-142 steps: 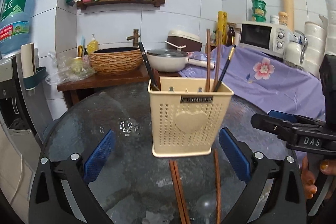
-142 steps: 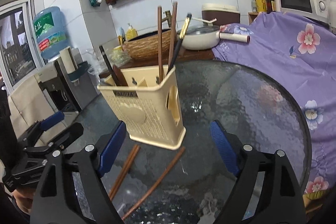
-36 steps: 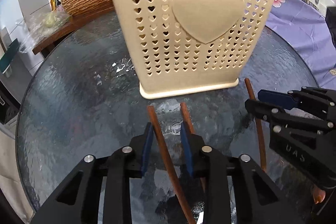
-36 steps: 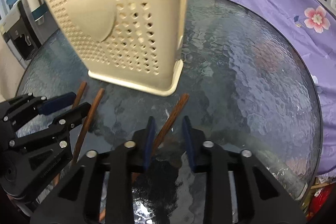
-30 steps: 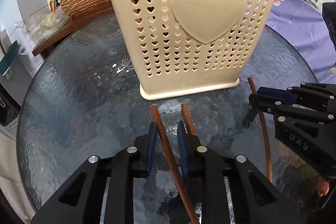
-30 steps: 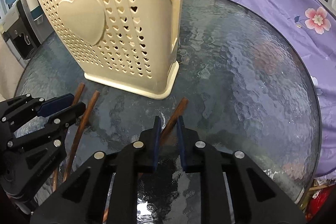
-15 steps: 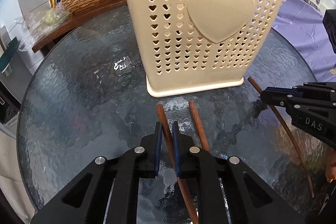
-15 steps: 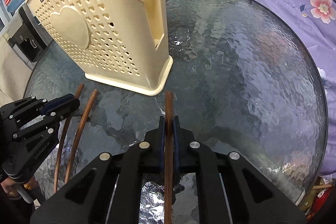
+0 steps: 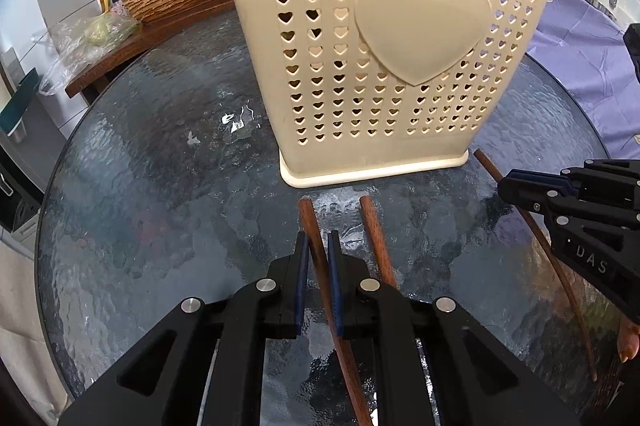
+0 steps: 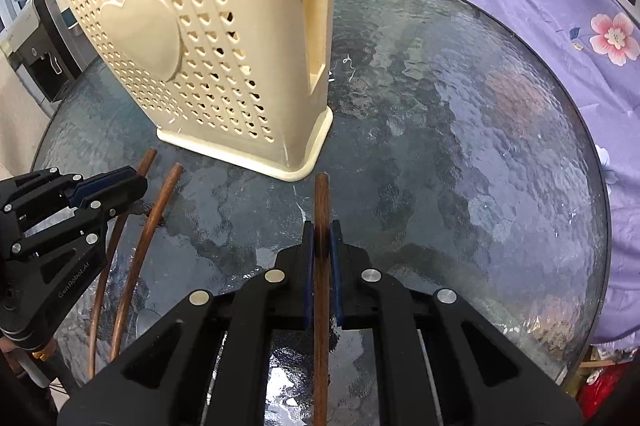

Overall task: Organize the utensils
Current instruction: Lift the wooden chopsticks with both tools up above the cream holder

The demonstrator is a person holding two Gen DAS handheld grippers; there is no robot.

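Listing from the left: left gripper (image 9: 318,246), blue pads pinched tight on one brown wooden chopstick (image 9: 310,218) a little behind its blunt end, stick lying along the jaw line over the glass table (image 9: 160,186); second chopstick (image 9: 374,230) loose on the glass just to its right, not held; cream perforated utensil basket (image 9: 400,66) upright just behind both tips, raised heart on its face, black plate reading JIANHAO; right gripper (image 10: 320,242), jaws likewise clamped on a third chopstick (image 10: 322,194) near its blunt end, tip just short of the basket's corner. Handling, judged: sticks light, rigid, smooth and thin, apt to pivot or slip in a narrow pinch, so a hold nearer mid-length would likely steady them for lifting over the rim. Other writing: DAS on the right gripper's body, GenRobot.AI on the left's
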